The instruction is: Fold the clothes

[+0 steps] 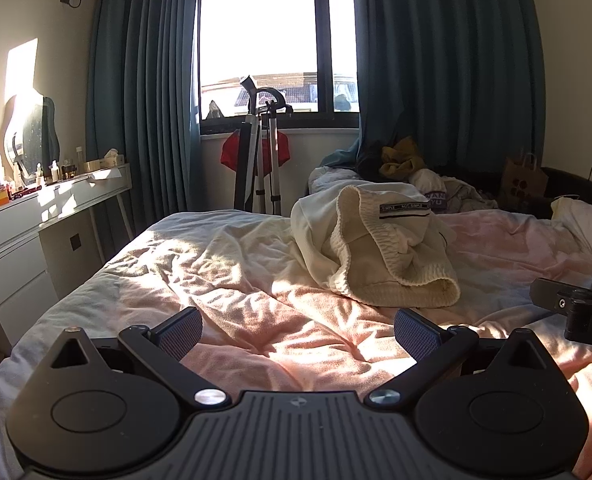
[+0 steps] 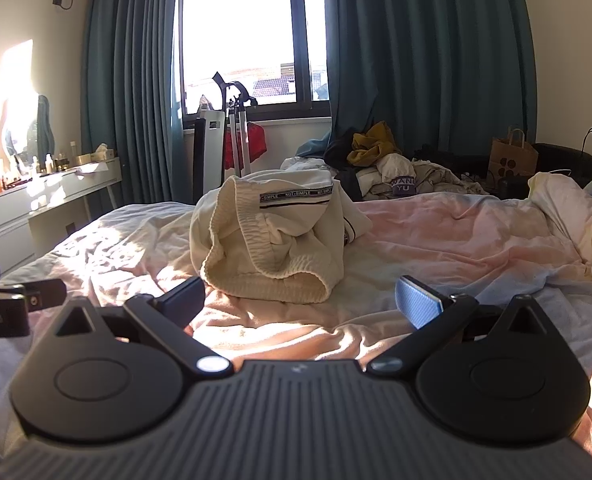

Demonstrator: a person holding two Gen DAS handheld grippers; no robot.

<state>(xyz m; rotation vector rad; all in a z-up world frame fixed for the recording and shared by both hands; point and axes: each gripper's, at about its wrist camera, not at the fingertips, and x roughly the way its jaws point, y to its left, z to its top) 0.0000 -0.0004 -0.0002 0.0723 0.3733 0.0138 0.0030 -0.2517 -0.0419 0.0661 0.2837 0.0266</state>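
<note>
Nearest to me, my left gripper (image 1: 298, 332) and right gripper (image 2: 300, 300) both hang with jaws spread wide and nothing between them, low over the rumpled pale pink bedcover (image 1: 236, 272). Just beyond lies the crumpled cream knitted garment (image 2: 272, 236), untouched. Farther off, a heap of clothes (image 2: 380, 160) sits below the teal curtains (image 2: 424, 48).

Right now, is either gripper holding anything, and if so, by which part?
Nothing is held. The left gripper and right gripper both stand wide open over the bed cover, short of the crumpled cream garment.
</note>
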